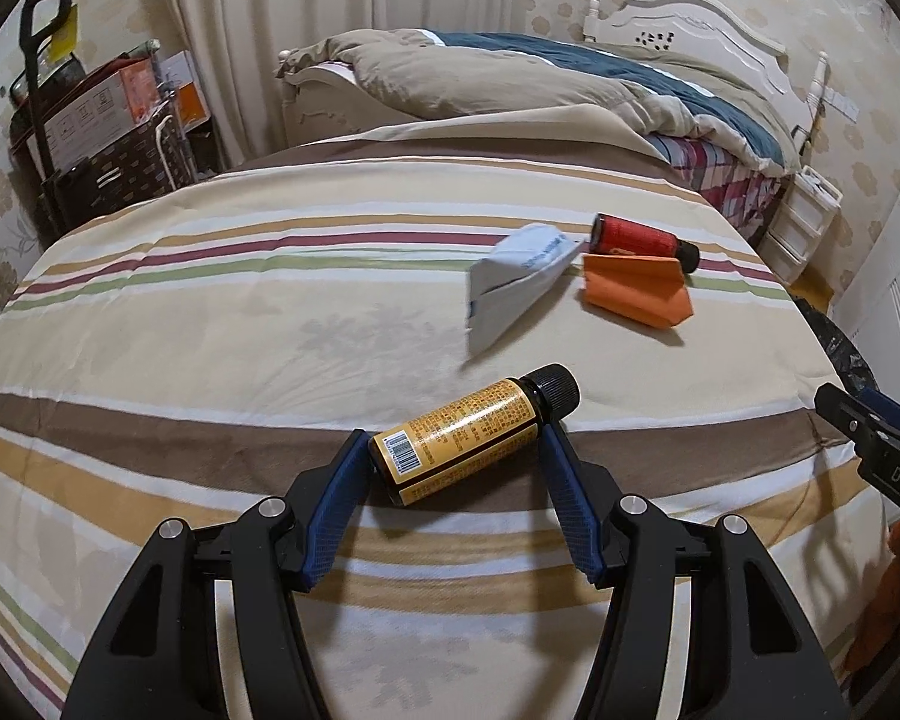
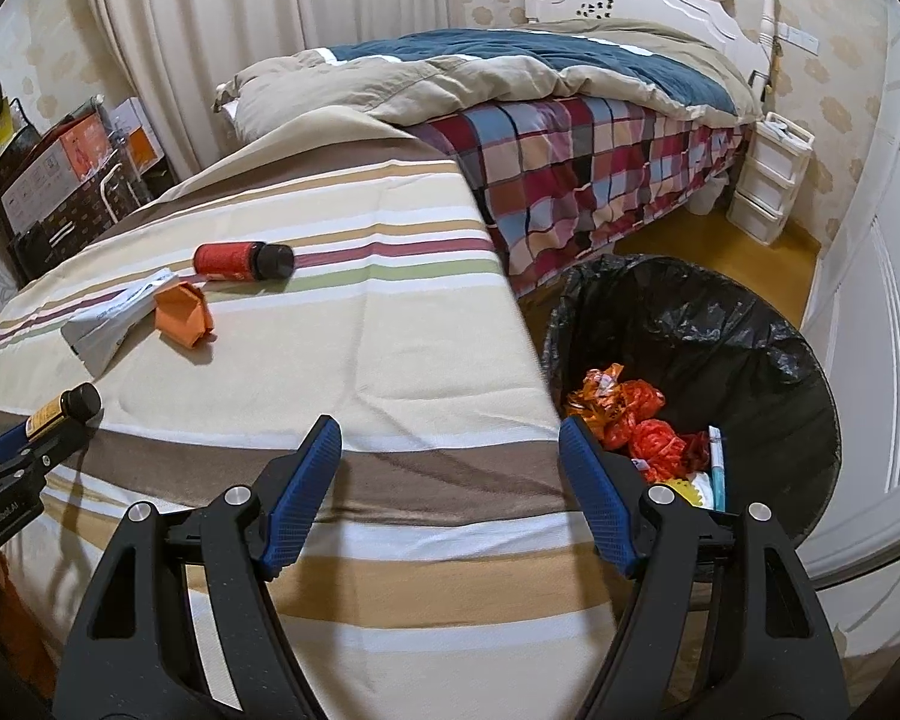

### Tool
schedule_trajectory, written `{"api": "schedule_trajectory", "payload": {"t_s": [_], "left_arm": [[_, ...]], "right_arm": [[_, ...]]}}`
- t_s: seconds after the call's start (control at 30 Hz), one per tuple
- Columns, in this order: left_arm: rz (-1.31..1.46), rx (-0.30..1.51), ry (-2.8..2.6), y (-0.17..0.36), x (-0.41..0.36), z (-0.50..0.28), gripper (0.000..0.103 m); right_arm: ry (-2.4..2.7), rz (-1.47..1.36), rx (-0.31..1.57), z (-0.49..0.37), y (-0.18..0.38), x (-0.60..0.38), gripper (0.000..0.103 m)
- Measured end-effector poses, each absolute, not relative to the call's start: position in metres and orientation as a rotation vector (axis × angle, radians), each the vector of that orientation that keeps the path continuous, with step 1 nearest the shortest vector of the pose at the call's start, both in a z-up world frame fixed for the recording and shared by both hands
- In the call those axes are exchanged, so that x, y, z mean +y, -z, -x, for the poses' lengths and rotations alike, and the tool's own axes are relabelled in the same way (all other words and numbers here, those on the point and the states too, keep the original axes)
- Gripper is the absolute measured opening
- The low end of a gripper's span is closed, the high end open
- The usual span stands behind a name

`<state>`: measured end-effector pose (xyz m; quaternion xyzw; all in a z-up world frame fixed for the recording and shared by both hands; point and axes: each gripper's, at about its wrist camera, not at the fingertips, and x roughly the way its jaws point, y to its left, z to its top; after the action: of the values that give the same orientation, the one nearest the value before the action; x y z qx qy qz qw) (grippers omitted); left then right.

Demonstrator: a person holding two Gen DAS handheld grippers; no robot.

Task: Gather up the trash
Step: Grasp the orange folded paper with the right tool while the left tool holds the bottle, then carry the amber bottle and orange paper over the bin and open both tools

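A yellow-labelled bottle with a black cap lies between the blue pads of my left gripper, whose jaws close on its sides just above the striped cloth. It also shows at the left edge of the right wrist view. Farther on lie a folded white paper, a folded orange paper and a red bottle. My right gripper is open and empty over the cloth's right edge, beside a black-lined trash bin.
The bin holds orange wrappers and other scraps. A bed with a checked sheet and blankets stands behind. White plastic drawers stand by the wall. A cart with boxes stands at the far left.
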<state>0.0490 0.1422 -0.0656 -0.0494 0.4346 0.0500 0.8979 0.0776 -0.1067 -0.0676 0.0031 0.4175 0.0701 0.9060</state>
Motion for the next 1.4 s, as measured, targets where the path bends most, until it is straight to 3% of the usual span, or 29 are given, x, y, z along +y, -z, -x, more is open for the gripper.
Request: {"api": "schedule_trajectory", "payload": {"t_s": [1.1,1.17,1.27,1.33,1.4], "left_arm": [[0.165,0.874,-0.246,0.065,0.224,-0.049,0.059],[0.169,0.873,-0.252,0.064,0.227,-0.050,0.059],[0.178,0.875,-0.252,0.065,0.230,-0.051,0.059],[0.173,0.873,-0.253,0.064,0.230,-0.051,0.059],[0.166,0.869,-0.253,0.065,0.230,-0.050,0.059]], "right_arm": [[-0.347,0.175,0.913,-0.118,0.076,0.035,0.073],[-0.345,0.167,0.912,-0.122,0.076,0.037,0.071],[-0.346,0.171,0.905,-0.123,0.075,0.040,0.059],[-0.353,0.179,0.897,-0.121,0.074,0.041,0.041],[-0.360,0.182,0.893,-0.120,0.073,0.044,0.032]]}}
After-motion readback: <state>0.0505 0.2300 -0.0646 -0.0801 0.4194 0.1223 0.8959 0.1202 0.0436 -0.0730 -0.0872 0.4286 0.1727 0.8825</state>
